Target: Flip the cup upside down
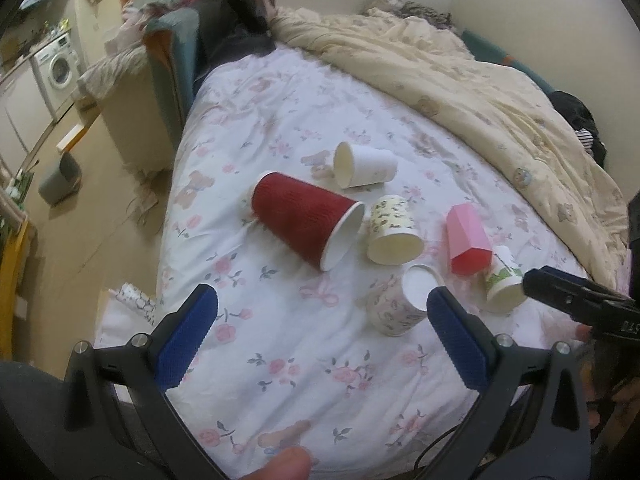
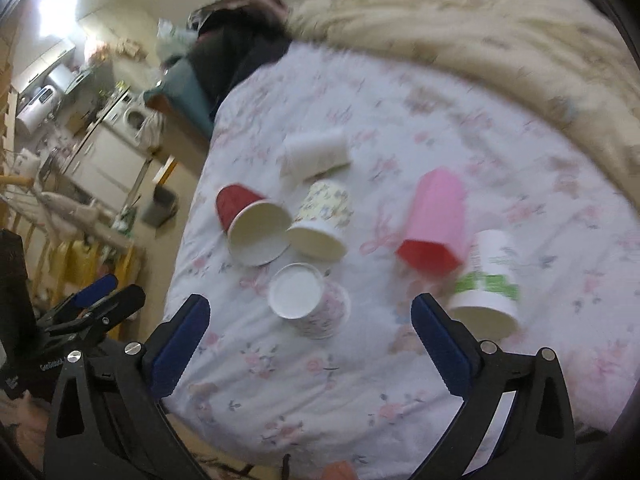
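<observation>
Several paper cups sit on a floral bedsheet [image 1: 280,120]. A red cup [image 1: 300,224] [image 2: 244,220], a white cup [image 1: 366,165] [image 2: 314,154], a yellow patterned cup [image 1: 392,230] [image 2: 322,220], a pink cup [image 1: 468,240] [image 2: 436,220] and a green-printed cup [image 1: 504,280] [image 2: 486,280] lie on their sides. A floral cup [image 1: 400,304] [image 2: 312,300] stands with its white base up. My left gripper [image 1: 320,312] is open and empty, above the sheet in front of the cups. My right gripper [image 2: 310,328] is open and empty, just in front of the floral cup; its tip shows in the left wrist view [image 1: 560,292].
A cream duvet [image 1: 460,80] is bunched along the far and right side of the bed. Dark clothes [image 1: 232,24] lie at the bed's far end. The bed's left edge drops to a floor with a grey bin [image 1: 60,180] and a washing machine [image 1: 60,68].
</observation>
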{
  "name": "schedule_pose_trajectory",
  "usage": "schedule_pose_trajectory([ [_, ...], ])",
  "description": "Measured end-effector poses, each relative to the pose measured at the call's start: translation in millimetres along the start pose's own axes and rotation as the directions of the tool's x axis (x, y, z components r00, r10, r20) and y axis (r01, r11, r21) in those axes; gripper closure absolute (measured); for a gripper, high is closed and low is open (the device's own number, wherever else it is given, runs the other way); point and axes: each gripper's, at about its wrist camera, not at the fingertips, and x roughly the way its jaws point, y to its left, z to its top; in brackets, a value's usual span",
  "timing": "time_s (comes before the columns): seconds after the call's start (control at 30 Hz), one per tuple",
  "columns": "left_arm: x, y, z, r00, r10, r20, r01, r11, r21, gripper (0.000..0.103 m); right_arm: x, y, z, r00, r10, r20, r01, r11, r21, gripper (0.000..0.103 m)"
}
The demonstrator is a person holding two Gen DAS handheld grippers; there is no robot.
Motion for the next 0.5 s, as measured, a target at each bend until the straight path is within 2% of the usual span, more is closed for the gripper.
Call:
schedule_pose_trajectory([
  [0.23, -2, -11, -11, 1.000, -0.005, 0.009, 0.005, 1.000, 0.009, 0.000, -31, -9, -24, 0.990, -0.086, 0.113, 0.082, 0.996, 0.039, 0.000],
  [0.5, 3, -16, -21, 1.000, 0.020, 0.010, -0.020, 1.000, 0.020, 0.000, -20, -8, -45, 0.977, -0.148, 0.154, 0.147, 0.989, 0.015, 0.000],
])
